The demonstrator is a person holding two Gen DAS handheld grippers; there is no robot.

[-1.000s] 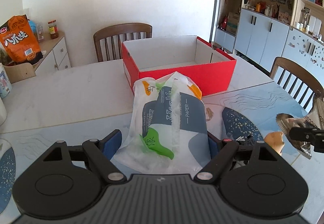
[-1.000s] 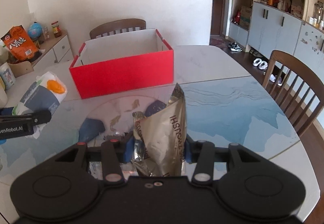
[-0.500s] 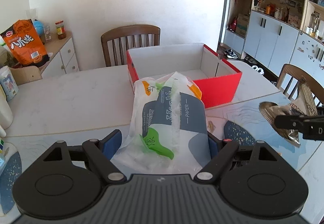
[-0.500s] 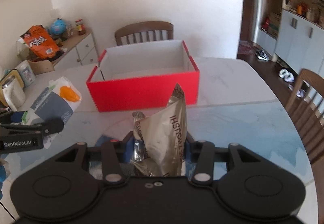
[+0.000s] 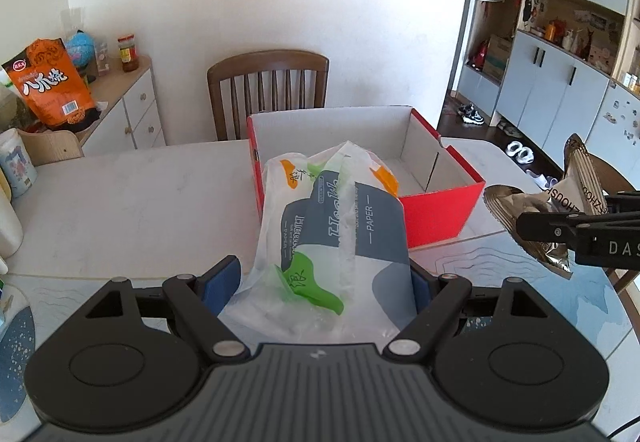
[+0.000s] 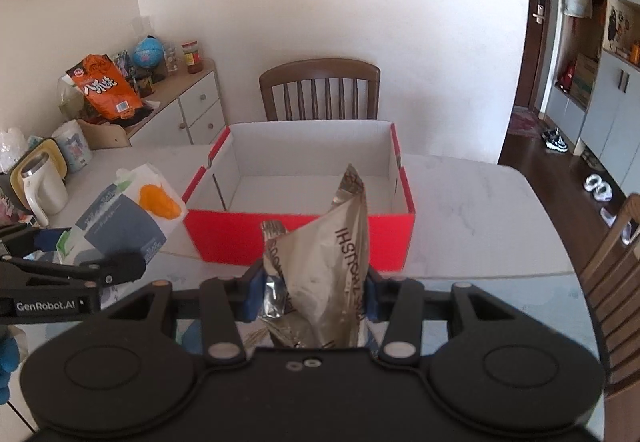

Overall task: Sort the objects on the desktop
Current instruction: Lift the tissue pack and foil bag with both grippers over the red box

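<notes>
My left gripper (image 5: 320,282) is shut on a soft pack of paper tissues (image 5: 332,234), white with grey, green and orange print, held above the table just short of the red box (image 5: 436,214). The same pack (image 6: 128,218) shows at the left of the right wrist view, in the left gripper (image 6: 80,262). My right gripper (image 6: 312,294) is shut on a crinkled gold foil snack bag (image 6: 324,266), lifted in front of the open, empty red box (image 6: 304,238). In the left wrist view that foil bag (image 5: 536,210) hangs at the far right.
A wooden chair (image 5: 268,90) stands behind the box; another chair (image 6: 616,262) is at the right. A white kettle (image 6: 40,190) and cups sit on the table's left end. A sideboard (image 5: 120,102) with an orange snack bag (image 5: 52,86) lines the left wall.
Both grippers have risen and moved toward the red box with their loads. The box now sits closer and lower in both views, and its inside shows more fully.
</notes>
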